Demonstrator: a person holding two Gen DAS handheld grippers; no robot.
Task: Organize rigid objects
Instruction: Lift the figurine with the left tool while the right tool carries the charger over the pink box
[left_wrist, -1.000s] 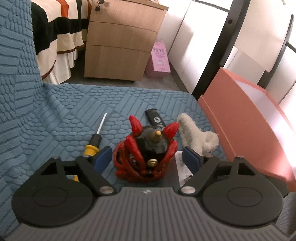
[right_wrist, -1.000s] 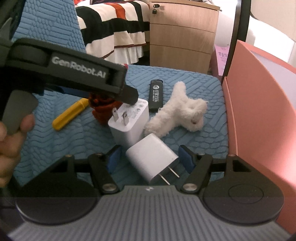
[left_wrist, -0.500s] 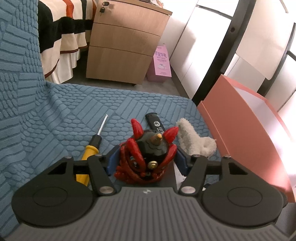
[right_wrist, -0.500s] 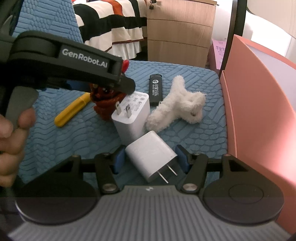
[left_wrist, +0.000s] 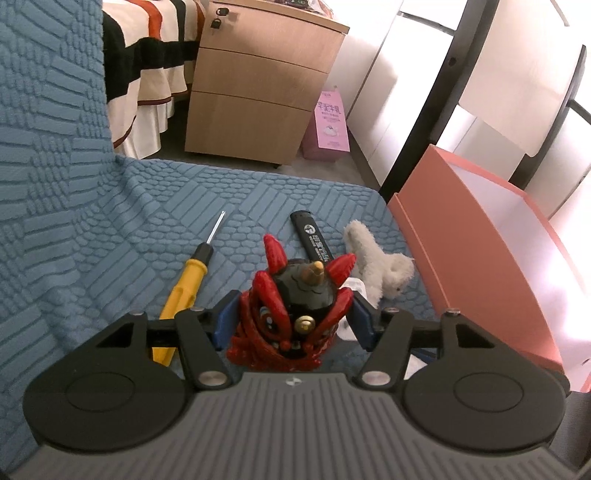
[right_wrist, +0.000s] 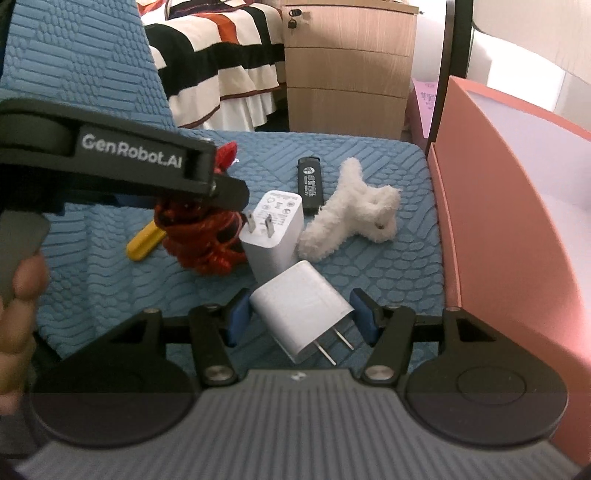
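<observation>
Two grippers are each closed on something, low in the centre of their frames: the left gripper (left_wrist: 293, 321) pinches a red and black figurine (left_wrist: 295, 314), the right gripper (right_wrist: 301, 319) a white charger (right_wrist: 303, 308) lying on the blue cushion (left_wrist: 110, 221). This looks like the pick-up step; next, each should be lifted and carried toward the pink box (right_wrist: 498, 221) at right.

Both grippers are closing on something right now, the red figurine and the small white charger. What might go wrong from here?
The left gripper clamps the red and black horned lion figurine on curved, spiky sides, so it may twist or slip when lifted. The right gripper holds the small white plug charger diagonally; it may pivot. The larger white charger touches both and may get dragged or tipped.
</observation>
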